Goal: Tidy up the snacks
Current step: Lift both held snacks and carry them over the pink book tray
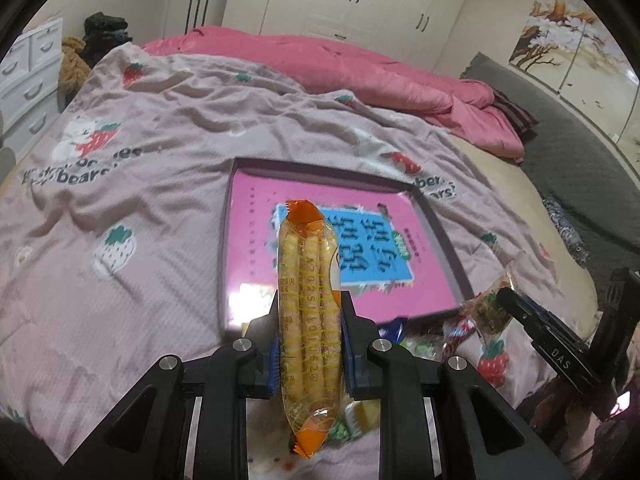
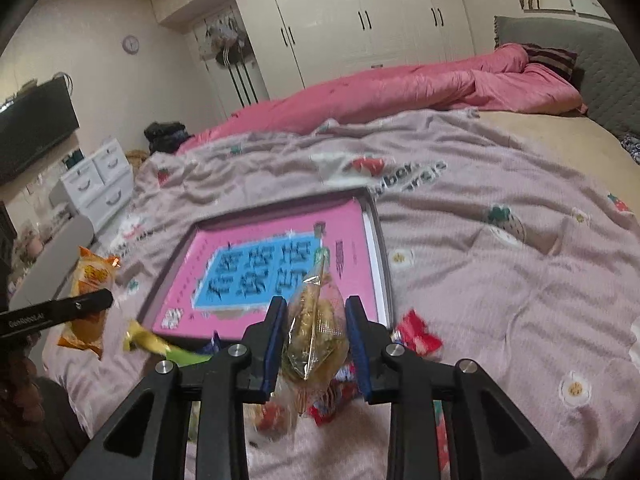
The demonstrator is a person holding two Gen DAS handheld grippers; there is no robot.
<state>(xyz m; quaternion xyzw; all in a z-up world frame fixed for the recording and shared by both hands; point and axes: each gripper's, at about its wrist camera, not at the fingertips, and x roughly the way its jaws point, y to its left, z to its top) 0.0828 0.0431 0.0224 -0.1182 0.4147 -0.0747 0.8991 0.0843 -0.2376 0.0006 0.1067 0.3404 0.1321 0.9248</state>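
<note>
The left gripper (image 1: 308, 322) pinches a long orange-ended packet of biscuit sticks (image 1: 308, 312), its blue pads pressed against both sides of the wrapper, which stands upright between the fingers and rises above them. The right gripper (image 2: 316, 332) is closed on a clear crinkled snack bag (image 2: 316, 320) with yellowish pieces inside; the pads press its sides.

Below and just behind both grippers, a loose pile of small wrapped snacks (image 2: 336, 392) lies on the blanket (image 1: 120, 160), among them a red packet (image 2: 416, 332) beside the right gripper and a yellow-green wrapper (image 2: 148, 340) to its left.

Just beyond the pile sits a shallow box (image 1: 448, 256) with a pink bottom bearing a blue panel with large characters; nothing lies inside it. Both held packets hang over its near edge.

The blanket, pale mauve with strawberries and bears, covers the bed. Farther back lies a rumpled pink quilt (image 1: 360, 68), then white wardrobes (image 2: 360, 20) against the wall.
</note>
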